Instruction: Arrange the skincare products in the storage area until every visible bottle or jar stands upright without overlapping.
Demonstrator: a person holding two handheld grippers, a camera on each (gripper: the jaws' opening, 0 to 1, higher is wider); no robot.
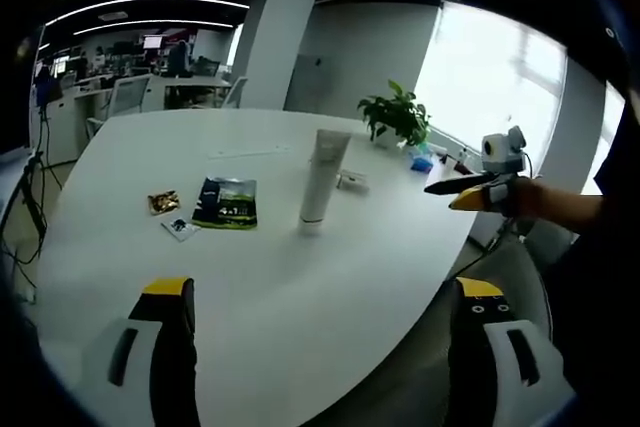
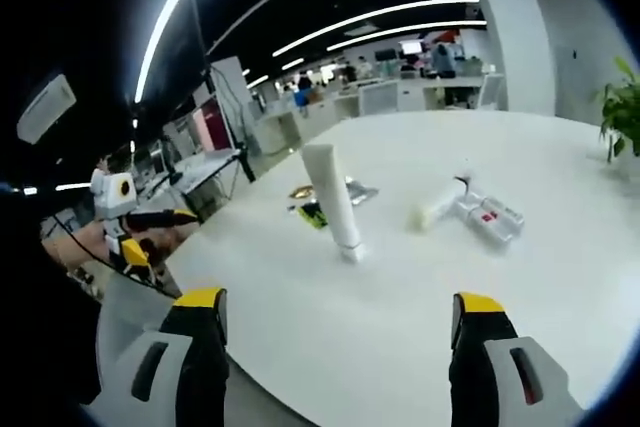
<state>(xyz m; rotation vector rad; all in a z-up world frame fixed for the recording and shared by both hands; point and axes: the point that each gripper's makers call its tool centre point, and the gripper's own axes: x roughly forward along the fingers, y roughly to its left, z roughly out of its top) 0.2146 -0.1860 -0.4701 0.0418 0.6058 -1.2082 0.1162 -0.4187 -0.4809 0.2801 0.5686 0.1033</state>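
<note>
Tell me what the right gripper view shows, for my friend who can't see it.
A white tube stands upright on its cap on a white table. A small bottle lies on its side nearby, and the open right gripper waits in front.

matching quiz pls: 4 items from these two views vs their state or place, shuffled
Items:
1. white tube
2. green sachet
3. potted plant
4. left tongs

States or places:
A. lying flat on the white table
B. at the table's far edge, by the window
C. standing upright on its cap
D. open, holding nothing

Pairs: 1-C, 2-A, 3-B, 4-D

The right tongs are open and empty too, and the right gripper view also shows a small white bottle lying on its side beyond the tube.
</note>
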